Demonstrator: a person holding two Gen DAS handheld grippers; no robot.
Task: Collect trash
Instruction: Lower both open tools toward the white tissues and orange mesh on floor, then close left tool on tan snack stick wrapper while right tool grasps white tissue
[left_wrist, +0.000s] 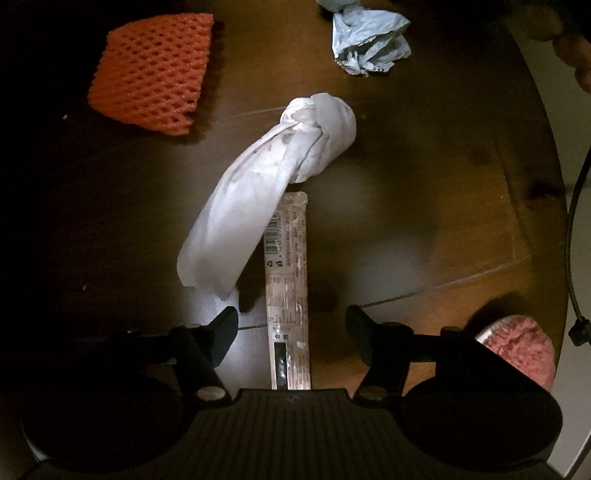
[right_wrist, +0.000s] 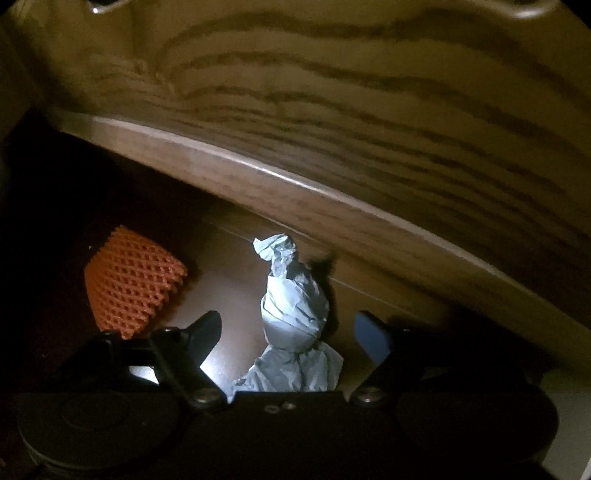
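Barcoded wrapper strip (left_wrist: 288, 291) between parted left jaws; blue crumpled paper (right_wrist: 295, 317) between parted right jaws.

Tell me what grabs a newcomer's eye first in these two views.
The orange foam net glows at the far left of the dark wooden table. In the left view a knotted white bag lies mid-table, overlapping a long clear wrapper between the open left tongs. The open right tongs straddle crumpled blue paper.
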